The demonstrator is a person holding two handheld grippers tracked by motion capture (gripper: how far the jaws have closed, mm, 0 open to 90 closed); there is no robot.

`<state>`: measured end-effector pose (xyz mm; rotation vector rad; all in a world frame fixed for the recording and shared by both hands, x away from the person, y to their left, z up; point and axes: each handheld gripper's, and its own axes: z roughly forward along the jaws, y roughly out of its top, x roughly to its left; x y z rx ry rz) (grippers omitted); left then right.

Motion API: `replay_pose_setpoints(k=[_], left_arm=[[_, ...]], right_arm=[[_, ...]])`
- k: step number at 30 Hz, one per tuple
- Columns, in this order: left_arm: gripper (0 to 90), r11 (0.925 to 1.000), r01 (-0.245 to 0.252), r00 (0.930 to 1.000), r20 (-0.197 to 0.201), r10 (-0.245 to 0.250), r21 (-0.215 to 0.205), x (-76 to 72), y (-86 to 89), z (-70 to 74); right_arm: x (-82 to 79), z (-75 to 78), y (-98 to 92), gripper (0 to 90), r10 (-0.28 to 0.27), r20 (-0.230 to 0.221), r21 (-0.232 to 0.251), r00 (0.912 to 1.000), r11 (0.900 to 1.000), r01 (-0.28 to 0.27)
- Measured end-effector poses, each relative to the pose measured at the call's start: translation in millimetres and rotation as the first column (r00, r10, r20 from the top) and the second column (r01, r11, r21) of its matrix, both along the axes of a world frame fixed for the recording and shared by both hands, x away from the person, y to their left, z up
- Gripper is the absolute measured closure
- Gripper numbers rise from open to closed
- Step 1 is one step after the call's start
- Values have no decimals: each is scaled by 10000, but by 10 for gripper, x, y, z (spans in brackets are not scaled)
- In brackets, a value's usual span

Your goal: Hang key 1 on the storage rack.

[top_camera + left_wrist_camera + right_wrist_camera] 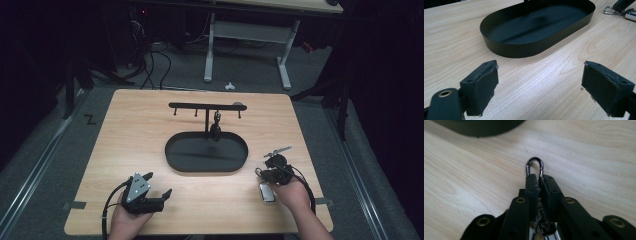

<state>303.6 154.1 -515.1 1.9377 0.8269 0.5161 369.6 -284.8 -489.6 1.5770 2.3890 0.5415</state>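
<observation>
Clip (534,166) is pinched in right gripper (540,182) near table's (150,125) right front corner (keys dangle beneath); left gripper (540,82) held open, empty. Thin grip: clip may be twisted out when lifted toward rack (207,106)

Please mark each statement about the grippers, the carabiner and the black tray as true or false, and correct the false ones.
1. The right gripper is shut on the carabiner. True.
2. The left gripper holds the carabiner. False: its jaws stand open with nothing between them, above bare table.
3. The black oval tray lies near the middle of the table. True.
4. The carabiner lies inside the tray. False: it is over the wood, outside the tray.
5. A small dark thing hangs from the rack above the tray. True.
</observation>
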Motion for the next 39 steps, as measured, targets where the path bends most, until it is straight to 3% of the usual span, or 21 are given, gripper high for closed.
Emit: replay_pose_setpoints(k=[2, 7, 8, 9, 11, 15, 19, 22, 30, 39], left_arm=[[141, 10000, -2, 10000, -1, 2, 0, 4, -1, -2], [141, 10000, -23, 10000, 24, 23, -4, 5, 6, -2], [141, 10000, -20, 10000, 10, 20, -12, 7, 7, -3], [141, 10000, -20, 10000, 10, 20, -12, 7, 7, -3], [140, 10000, -16, 10000, 12, 16, 3, 7, 6, -4], [141, 10000, -22, 10000, 30, 22, -6, 5, 7, 0], [141, 10000, -23, 10000, 34, 23, -6, 7, 7, 1], [141, 10000, 12, 10000, 48, -12, 26, 6, -8, 4], [141, 10000, -7, 10000, 80, 7, -21, 1, 1, 10], [142, 10000, -19, 10000, 91, 19, -15, 6, 1, 9]], right_arm=[[-1, -19, 25, 852, 190, -68, -125, 9998, 9997, -191], [5, -22, 32, 801, 3, -56, 42, 10000, 10000, -3], [13, -23, 23, 735, -143, 48, 149, 9999, 9998, 142], [13, -23, 23, 735, -143, 48, 149, 9999, 9998, 142], [21, -34, 15, 635, -646, -37, 279, 9979, 9975, 647], [31, -75, -6, 591, -975, -217, 427, 9950, 9942, 983], [0, -94, 14, 651, -804, -8, 321, 9968, 9962, 804], [-44, -110, 66, 731, -386, 406, -50, 9984, 9992, 388], [-67, -105, 108, 744, -145, 398, -154, 9991, 9998, 151], [-98, -102, 149, 750, 129, 614, -606, 9980, 9981, -92]])
